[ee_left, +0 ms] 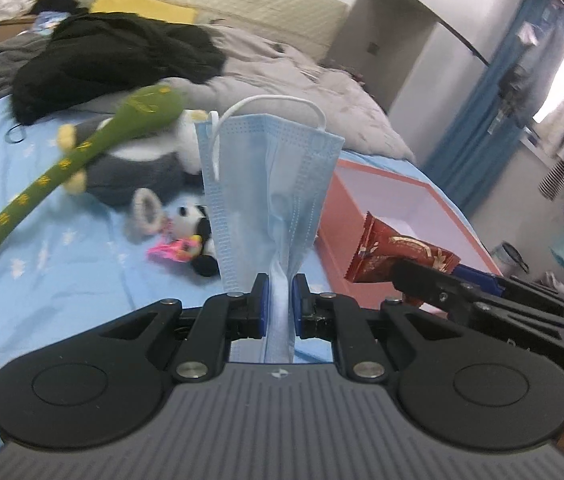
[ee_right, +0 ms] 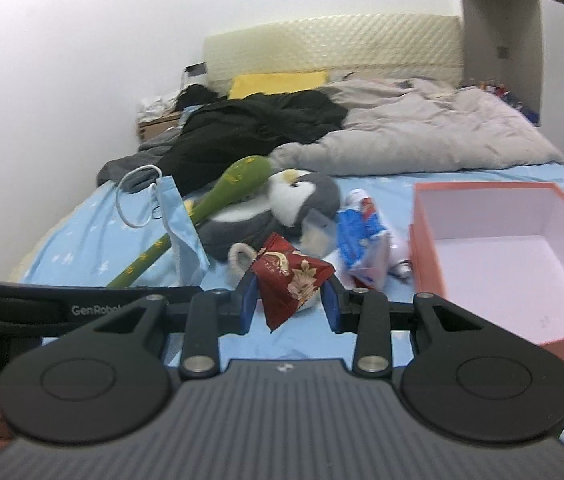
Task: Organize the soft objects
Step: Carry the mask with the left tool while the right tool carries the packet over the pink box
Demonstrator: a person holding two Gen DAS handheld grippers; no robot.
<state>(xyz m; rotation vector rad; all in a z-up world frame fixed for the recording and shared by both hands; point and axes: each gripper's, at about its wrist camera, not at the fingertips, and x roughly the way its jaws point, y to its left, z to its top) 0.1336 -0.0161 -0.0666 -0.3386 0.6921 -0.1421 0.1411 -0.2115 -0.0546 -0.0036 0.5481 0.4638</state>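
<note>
The left hand-held gripper [ee_left: 279,300] is pinched tight on a blue face mask [ee_left: 270,184] that stands up and blocks the middle of its view. The right hand-held gripper [ee_right: 289,300] is clamped on a red snack packet [ee_right: 288,278]. Over the blue bed sheet [ee_right: 82,236], the pink box [ee_right: 494,236] sits open at 3 o'clock, while a penguin plush [ee_right: 282,204] and green plush snake [ee_right: 226,188] crowd 12 o'clock, just beyond.

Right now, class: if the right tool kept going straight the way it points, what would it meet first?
The right tool, shut on the red snack packet, aims slightly downward over the blue bedsheet. Probably first the small grey plush piece just beyond the packet, then the grey penguin plush; depth is unclear.
</note>
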